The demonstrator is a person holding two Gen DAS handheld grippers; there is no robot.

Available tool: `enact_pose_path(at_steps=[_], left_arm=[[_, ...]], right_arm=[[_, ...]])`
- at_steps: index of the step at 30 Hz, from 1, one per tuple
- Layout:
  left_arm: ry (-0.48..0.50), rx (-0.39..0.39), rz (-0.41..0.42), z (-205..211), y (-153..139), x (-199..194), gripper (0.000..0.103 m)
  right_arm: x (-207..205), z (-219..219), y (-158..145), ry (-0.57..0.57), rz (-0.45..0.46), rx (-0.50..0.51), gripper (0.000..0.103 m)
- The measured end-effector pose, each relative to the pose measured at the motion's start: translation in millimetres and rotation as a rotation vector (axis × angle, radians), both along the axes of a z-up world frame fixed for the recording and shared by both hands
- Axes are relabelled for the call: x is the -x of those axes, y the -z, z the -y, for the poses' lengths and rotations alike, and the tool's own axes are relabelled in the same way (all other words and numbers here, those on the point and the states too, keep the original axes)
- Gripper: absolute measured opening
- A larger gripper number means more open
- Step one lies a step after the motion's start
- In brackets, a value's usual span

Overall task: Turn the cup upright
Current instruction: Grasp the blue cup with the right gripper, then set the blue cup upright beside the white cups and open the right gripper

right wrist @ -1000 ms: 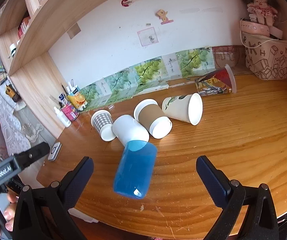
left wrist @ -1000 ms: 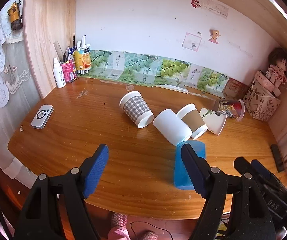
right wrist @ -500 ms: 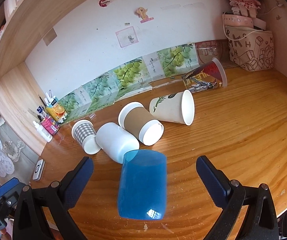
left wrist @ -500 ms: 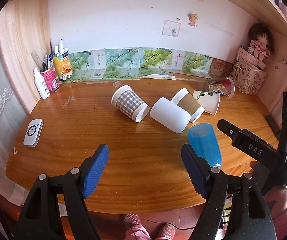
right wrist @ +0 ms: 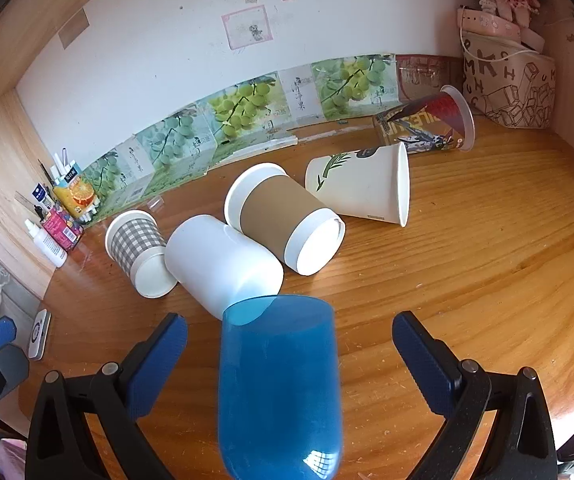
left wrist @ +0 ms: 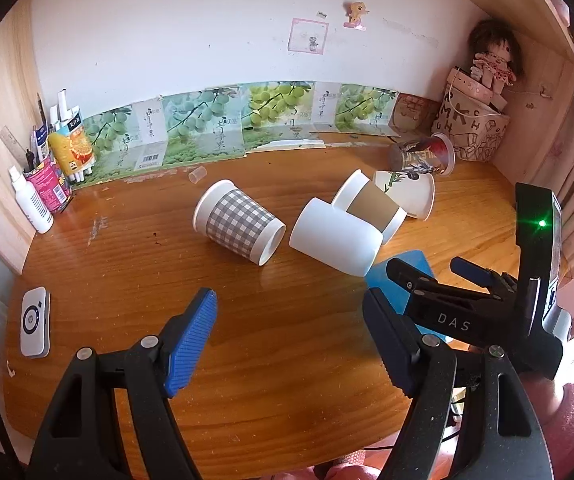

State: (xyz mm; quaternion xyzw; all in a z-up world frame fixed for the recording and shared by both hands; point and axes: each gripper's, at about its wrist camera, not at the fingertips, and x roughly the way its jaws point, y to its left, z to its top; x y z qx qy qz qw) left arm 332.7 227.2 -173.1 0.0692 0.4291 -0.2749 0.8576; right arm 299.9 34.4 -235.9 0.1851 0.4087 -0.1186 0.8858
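At lower centre of the right wrist frame, the blue cup [right wrist: 281, 384] is now straddled by the spread right gripper [right wrist: 287, 356], brought closer than a moment ago. It lies on its side, ungrasped; the left gripper [left wrist: 291, 336] is held spread and empty.

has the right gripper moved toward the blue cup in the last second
Yes. In the right wrist view the blue cup now sits centred between the open right gripper fingers, nearer than before; the white cup behind also looms larger.
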Motion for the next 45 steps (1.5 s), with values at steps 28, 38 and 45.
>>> enact_pose_path(at_steps=[28,38,45], left_arm=[[0.110,-0.001,-0.057,8.7,8.2,-46.6,0.078],[0.140,-0.012,0.003,7.3,-8.5,-40.6,0.078],[0.151,-0.013,0.078,8.4,-25.6,-35.1,0.078]], right_arm=[[-30.1,-11.7,20.4,-0.035,-0.158,0.053,0.074],[-14.0,0.3,-8.9,0.010,-0.070,0.069,0.074],[3.2,4.2,-25.2,0.035,-0.033,0.083,0.074]])
